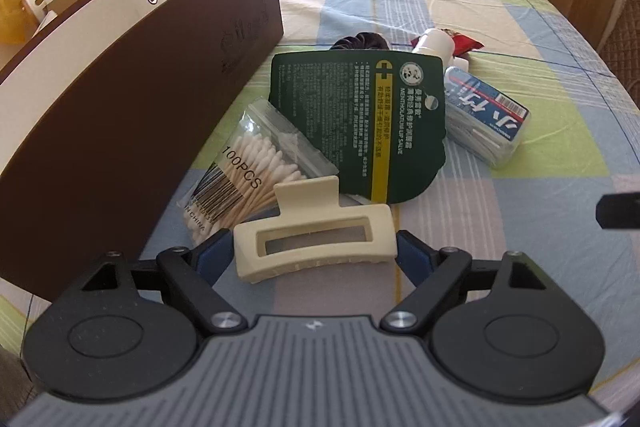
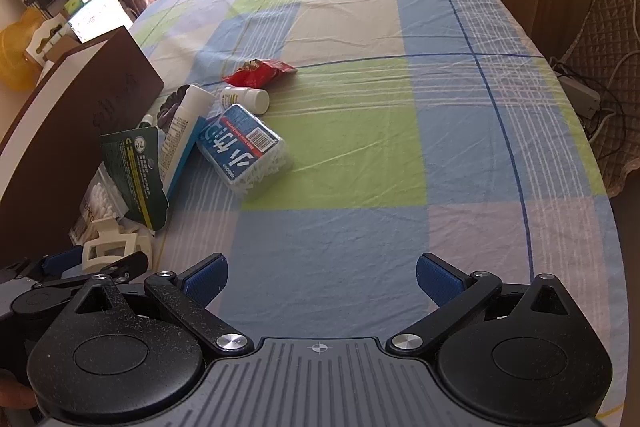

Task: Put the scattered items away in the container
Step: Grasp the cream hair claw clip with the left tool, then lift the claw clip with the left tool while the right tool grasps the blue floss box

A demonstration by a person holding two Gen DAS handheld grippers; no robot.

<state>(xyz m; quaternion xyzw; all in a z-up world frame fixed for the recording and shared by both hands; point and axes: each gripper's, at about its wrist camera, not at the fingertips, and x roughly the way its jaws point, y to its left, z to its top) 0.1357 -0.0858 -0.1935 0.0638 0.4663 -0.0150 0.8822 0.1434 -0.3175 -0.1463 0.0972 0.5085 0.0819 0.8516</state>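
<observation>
The left claw [image 1: 316, 255] holds the cream hair clip [image 1: 314, 241] by its two ends, and the brown container [image 1: 132, 99] stands just to its left; the right claw [image 2: 320, 279] waits wide open and empty.

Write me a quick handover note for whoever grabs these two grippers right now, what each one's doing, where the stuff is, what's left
Left tongs: closed on the cream hair clip, beside the brown box.
Right tongs: open, empty, above bare bedsheet.
Done: nothing visibly in the box; its inside is barely visible.
Still scattered beside the box: cotton swab bag, green lip salve card, blue floss pick box, white tube, small white bottle, red snack packet, dark scrunchie.
Next: probably drop the clip into the box, then clear the pile.
</observation>
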